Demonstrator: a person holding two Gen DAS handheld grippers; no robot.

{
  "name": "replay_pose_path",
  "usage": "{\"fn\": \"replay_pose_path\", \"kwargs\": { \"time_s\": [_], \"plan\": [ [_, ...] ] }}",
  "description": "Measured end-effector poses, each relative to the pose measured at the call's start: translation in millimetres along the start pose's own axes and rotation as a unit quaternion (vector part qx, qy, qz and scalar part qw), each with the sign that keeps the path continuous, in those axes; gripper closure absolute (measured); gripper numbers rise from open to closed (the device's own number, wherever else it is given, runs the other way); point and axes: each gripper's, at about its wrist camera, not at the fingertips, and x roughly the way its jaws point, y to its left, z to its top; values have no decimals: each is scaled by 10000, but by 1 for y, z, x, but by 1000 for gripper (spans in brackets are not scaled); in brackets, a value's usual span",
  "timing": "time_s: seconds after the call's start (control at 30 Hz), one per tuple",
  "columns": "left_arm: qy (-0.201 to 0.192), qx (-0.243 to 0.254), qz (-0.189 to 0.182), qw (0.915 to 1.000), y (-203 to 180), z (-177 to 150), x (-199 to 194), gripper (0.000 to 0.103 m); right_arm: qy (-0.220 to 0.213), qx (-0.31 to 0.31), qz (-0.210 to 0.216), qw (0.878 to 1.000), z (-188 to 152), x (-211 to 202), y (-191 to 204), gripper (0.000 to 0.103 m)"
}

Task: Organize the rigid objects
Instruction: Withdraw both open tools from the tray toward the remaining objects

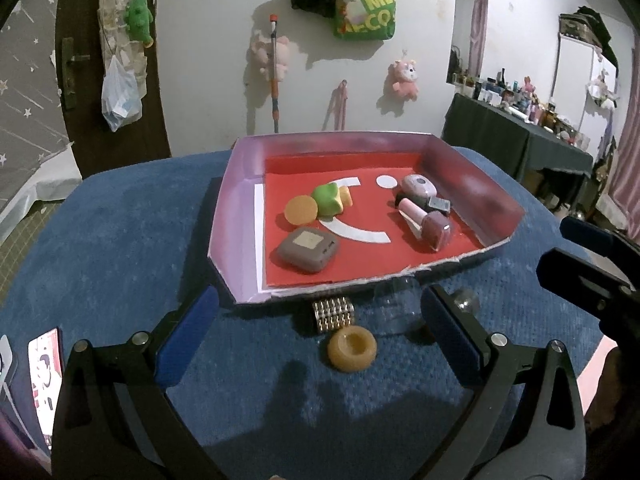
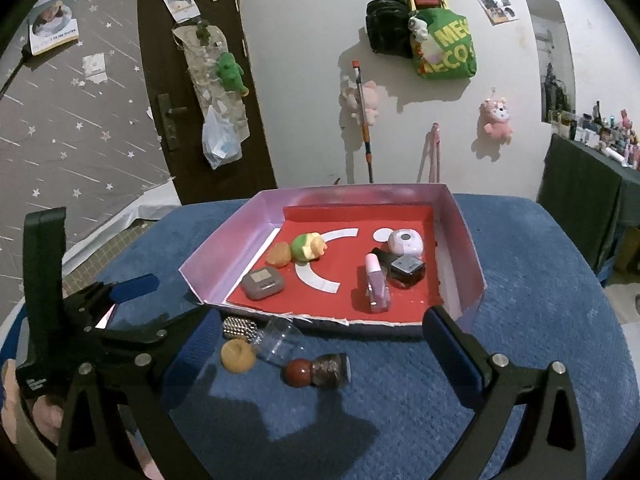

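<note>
Right now both my left gripper [image 1: 320,320] and right gripper [image 2: 320,344] stand spread and empty. Between my left fingers, at 12 o'clock just short of the tray [image 1: 236,184], lies the tan ring [image 1: 352,349]; it looks light, stiff and smooth, so I'd pinch its outer rim.

A dark door [image 2: 200,92] stood at left, a plastic bag [image 2: 218,140] and green plush [image 2: 230,72] hanging on it. On the white wall hung a black backpack [image 2: 386,26], a green bag [image 2: 448,52] and a pink plush [image 2: 498,118]. A dark-draped side table [image 1: 516,136] at right carried many small bottles. Star-patterned wallpaper [image 2: 80,120] covered the left wall.
</note>
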Motion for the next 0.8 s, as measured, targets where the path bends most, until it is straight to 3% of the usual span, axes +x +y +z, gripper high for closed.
{"fn": "replay_pose_path", "kwargs": {
  "time_s": [0.4, 0.8],
  "plan": [
    [188, 73, -47, 9998, -6, -23, -3, 0, -40, -111, -302, 9995, -29, -7, 7, 0],
    [480, -1, -80, 9988, -2, -46, 1, 0, 171, -64, -318, 9993, -51, -4, 6, 0]
  ]
}}
